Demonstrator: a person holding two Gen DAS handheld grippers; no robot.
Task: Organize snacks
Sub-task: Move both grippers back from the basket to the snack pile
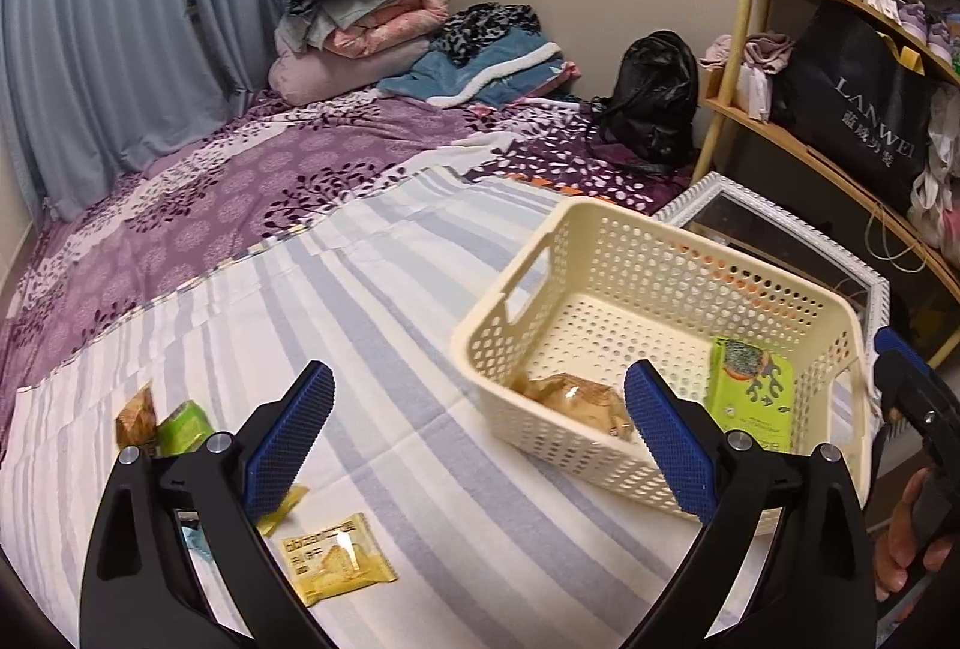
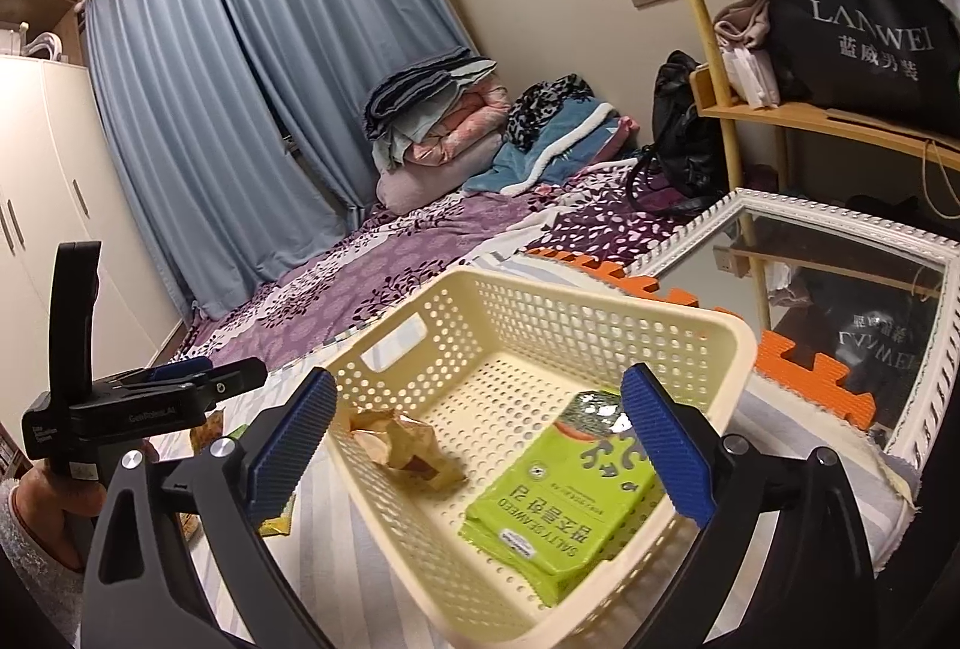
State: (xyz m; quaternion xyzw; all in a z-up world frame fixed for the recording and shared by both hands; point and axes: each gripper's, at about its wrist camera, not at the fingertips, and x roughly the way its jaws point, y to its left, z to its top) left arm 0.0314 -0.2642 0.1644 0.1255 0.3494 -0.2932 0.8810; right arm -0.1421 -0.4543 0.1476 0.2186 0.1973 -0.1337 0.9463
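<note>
The cream basket [image 1: 600,253] sits on the striped bed sheet [image 1: 372,313]. Inside it lie two snacks: a green seaweed pack [image 2: 564,493] and a crumpled brown packet [image 2: 402,445]. Beside the basket, on the sheet, a yellow biscuit packet [image 1: 339,559] and a few more small packets [image 1: 162,427] remain, so the job looks partly done. Both the left gripper [image 1: 480,445] and the right gripper [image 2: 480,445] are spread wide, pinching nothing.

Warm, even indoor light; sharp centres, fisheye-bent edges, dark corners.
</note>
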